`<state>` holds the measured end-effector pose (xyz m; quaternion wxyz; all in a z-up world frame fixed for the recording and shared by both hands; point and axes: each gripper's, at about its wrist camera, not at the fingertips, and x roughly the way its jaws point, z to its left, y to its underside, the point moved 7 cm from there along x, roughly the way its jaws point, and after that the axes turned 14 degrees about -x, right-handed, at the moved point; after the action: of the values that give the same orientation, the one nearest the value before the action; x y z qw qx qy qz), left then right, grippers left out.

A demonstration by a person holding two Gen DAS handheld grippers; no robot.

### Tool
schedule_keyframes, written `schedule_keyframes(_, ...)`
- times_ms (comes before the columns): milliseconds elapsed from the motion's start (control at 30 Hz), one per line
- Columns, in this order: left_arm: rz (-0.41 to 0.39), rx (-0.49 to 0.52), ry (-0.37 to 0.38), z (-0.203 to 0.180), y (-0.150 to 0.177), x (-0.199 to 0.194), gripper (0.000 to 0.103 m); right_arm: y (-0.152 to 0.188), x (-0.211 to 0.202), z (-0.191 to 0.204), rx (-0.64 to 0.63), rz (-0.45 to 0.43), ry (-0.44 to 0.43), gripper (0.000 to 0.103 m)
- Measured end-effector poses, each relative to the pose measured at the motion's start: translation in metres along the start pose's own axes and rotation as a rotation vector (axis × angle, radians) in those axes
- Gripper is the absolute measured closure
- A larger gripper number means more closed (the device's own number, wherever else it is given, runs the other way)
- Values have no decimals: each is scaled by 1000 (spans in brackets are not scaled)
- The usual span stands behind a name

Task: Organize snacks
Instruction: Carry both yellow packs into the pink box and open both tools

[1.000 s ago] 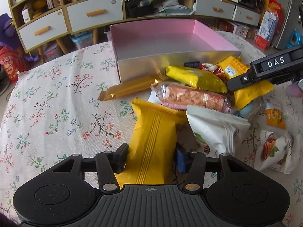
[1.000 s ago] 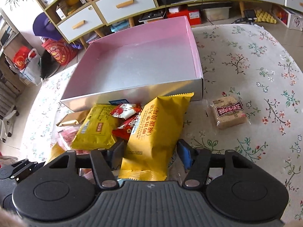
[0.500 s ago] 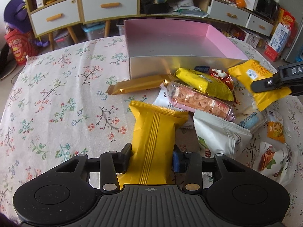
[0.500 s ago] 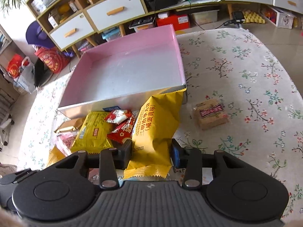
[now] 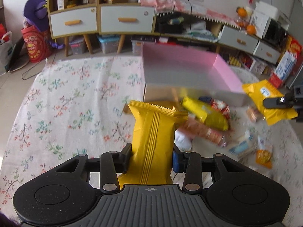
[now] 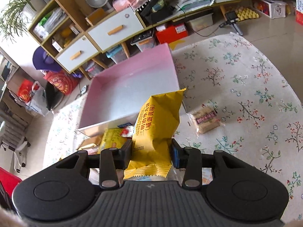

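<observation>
A: What is the left gripper (image 5: 151, 158) doing?

B: Its jaws are clamped on a plain yellow snack packet (image 5: 153, 141) with ribbed seam lines down its back. The packet stands upright between them, crimped top edge uppermost, lifted clear of the floral tablecloth (image 5: 66, 109).

A: And the right gripper (image 6: 151, 156)?

B: Closed the same way on a second yellow packet (image 6: 157, 128), printed side to the camera. The red Chinese characters run along its length, one line in brackets; small white Latin lettering beside them is too fine to read. A dark code near the left jaw starts "B202601".

A: Is that packet visible from the other side?

B: Yes, at the right edge of the left wrist view, carried in a black finger (image 5: 276, 101), with a blue-and-white label I cannot read.

A: Where is the box?

B: The pink box (image 6: 132, 87) sits open beyond both grippers, silver outside. Its inside is bare in the right view.

A: What lies in front of it?

B: A loose pile against the near wall: a yellow pouch (image 5: 206, 111), a small red wrapper (image 5: 220, 106), a clear pack of pinkish biscuits (image 5: 204, 132). All blurred, nothing legible.

A: Anything apart from the pile?

B: A clear-wrapped beige cake (image 6: 205, 120) with a dark label, alone on the cloth just right of the box.
</observation>
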<state>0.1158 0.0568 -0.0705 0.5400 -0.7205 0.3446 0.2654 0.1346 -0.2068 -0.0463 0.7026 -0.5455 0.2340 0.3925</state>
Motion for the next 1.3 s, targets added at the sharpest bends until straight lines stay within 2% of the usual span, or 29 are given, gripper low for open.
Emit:
schedule_keyframes(300, -42, -36, 12, -22, -23, 5, 65, -9, 9, 4, -18, -21, 11, 65)
schedule_keyframes(700, -45, -100, 60, -31, -67, 52, 65, -49, 36, 17, -89, -80, 35, 65)
schedule_keyframes(900, -105, -64, 76, -43, -95, 74, 65, -61, 50, 13, -139, -117, 50, 65)
schedule_keyframes(1033, -130, -61, 85, -50, -108, 94, 65, -65, 62, 5, -116, -115, 44, 65)
schedule_keyframes(1167, -141, -47, 57, -53, -106, 115, 65, -62, 75, 4, -113, -112, 34, 65)
schedule_keyframes(1300, -161, 14, 19, -56, -97, 125, 65, -57, 86, 6, -144, -99, 53, 65)
